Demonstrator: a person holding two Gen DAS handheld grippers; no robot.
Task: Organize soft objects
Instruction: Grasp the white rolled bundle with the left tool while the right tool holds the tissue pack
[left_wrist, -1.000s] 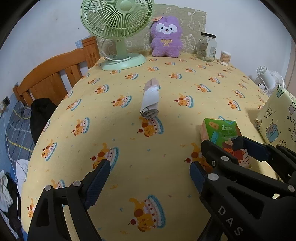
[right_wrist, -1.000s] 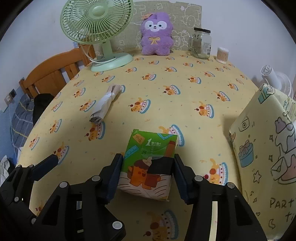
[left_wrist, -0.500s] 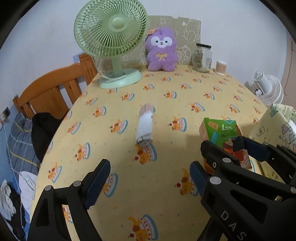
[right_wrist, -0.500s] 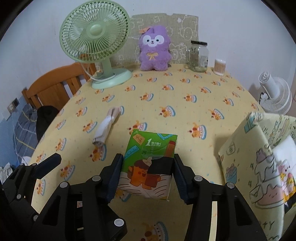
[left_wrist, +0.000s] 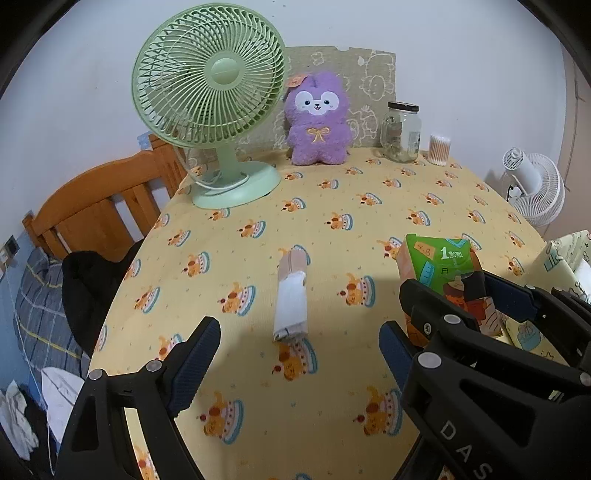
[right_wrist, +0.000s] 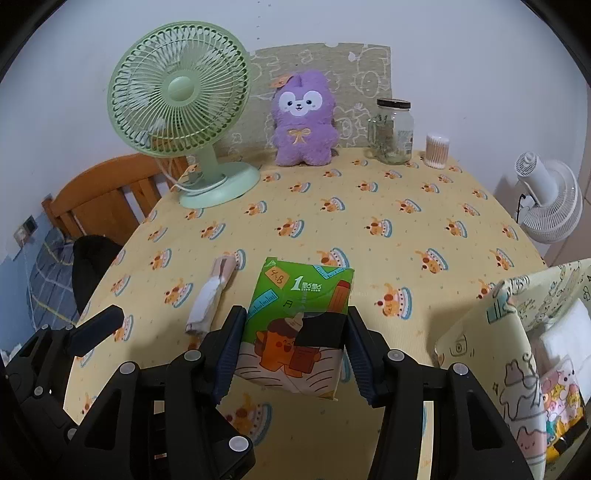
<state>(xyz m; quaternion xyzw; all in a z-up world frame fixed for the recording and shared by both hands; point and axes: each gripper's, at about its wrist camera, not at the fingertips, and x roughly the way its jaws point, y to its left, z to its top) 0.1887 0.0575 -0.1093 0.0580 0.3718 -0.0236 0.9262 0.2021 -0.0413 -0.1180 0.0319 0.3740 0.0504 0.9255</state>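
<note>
Soft things are what you are sorting, and you are lifting both tools: over the last second the table has dropped away and the far wall has come into view. On the left, your left gripper (left_wrist: 299, 354) is hanging spread and empty above the rolled cloth (left_wrist: 291, 297), which is lying flat on the tablecloth (left_wrist: 406, 192). Rightward, your right gripper (right_wrist: 291, 350) is pinching the green tissue pack (right_wrist: 299, 321), now raised clear of the table. Furthest right, the patterned fabric bag (right_wrist: 517, 354) is standing open, so you are probably carrying the pack there.
</note>
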